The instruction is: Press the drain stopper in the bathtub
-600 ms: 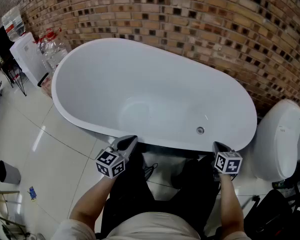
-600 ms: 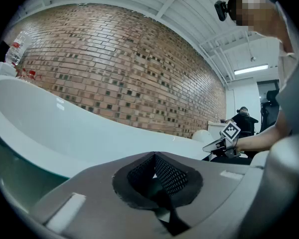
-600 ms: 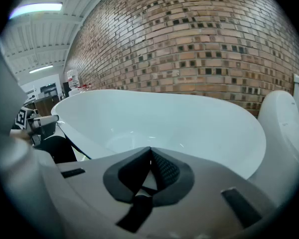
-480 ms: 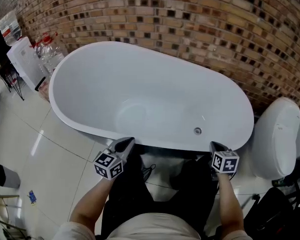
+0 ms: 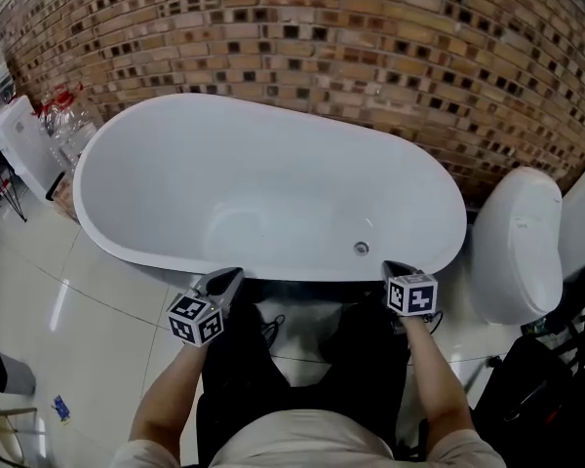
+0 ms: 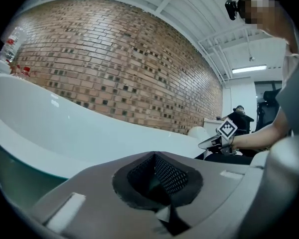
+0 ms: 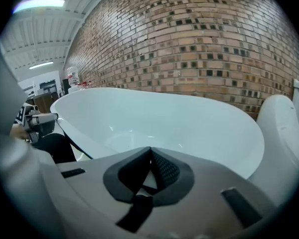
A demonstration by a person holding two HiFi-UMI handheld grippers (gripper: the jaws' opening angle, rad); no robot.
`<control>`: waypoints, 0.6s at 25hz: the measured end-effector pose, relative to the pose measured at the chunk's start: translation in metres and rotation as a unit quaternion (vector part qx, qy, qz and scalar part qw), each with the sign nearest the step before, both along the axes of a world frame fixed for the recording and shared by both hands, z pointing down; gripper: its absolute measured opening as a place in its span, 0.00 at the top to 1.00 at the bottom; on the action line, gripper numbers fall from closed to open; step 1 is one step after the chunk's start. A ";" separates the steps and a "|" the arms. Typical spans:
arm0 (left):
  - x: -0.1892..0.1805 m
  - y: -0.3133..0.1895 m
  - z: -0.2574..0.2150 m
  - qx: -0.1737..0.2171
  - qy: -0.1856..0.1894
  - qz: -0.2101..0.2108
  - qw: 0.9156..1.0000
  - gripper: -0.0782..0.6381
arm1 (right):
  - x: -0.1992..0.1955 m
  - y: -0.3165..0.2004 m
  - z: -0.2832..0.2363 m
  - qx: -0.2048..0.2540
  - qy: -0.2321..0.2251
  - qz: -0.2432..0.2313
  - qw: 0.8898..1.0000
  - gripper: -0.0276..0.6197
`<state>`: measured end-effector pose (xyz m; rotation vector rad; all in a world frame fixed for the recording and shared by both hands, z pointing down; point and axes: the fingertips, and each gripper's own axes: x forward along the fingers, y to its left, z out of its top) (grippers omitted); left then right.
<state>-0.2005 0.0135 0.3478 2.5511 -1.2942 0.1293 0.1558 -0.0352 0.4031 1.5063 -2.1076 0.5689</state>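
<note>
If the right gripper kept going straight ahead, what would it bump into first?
Probably the inner wall of the white oval bathtub; the right gripper, jaws shut, points over its near rim, though depth is unclear.

The tub (image 5: 273, 154) lies along the brick wall (image 5: 370, 47), with the drain stopper (image 5: 361, 248) on its floor toward the right end. The left gripper (image 5: 226, 279) and right gripper (image 5: 392, 266) hover at the near rim, the right one closer to the stopper but clear of it. A toilet (image 5: 515, 247) stands just right of the tub.
</note>
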 end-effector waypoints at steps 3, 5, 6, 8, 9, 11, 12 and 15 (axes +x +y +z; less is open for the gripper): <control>0.007 0.000 0.001 -0.011 0.009 0.016 1.000 0.88 | 0.000 0.000 0.000 -0.003 0.001 0.000 1.000 0.93; 0.008 -0.001 0.000 -0.018 0.030 0.017 0.999 0.88 | 0.000 0.001 0.000 -0.010 -0.007 0.000 1.000 0.93; 0.007 -0.002 -0.001 -0.021 0.040 0.014 0.999 0.88 | 0.001 0.001 0.000 -0.014 -0.009 -0.001 1.000 0.93; 0.007 -0.004 -0.005 -0.024 0.050 0.007 0.998 0.88 | 0.002 0.002 -0.002 -0.014 0.000 -0.004 1.000 0.93; 0.007 -0.005 -0.009 -0.023 0.052 0.005 0.998 0.88 | 0.003 0.003 -0.005 -0.011 0.010 -0.007 1.000 0.93; 0.010 -0.006 -0.019 -0.016 0.049 0.007 0.999 0.88 | 0.002 0.006 -0.013 -0.002 0.029 -0.016 0.999 0.93; 0.012 -0.007 -0.025 -0.011 0.046 0.011 0.999 0.88 | 0.001 0.006 -0.018 0.002 0.033 -0.021 0.999 0.93; 0.017 -0.011 -0.048 0.006 0.032 0.019 0.999 0.88 | -0.006 0.004 -0.042 0.020 0.036 -0.038 0.998 0.93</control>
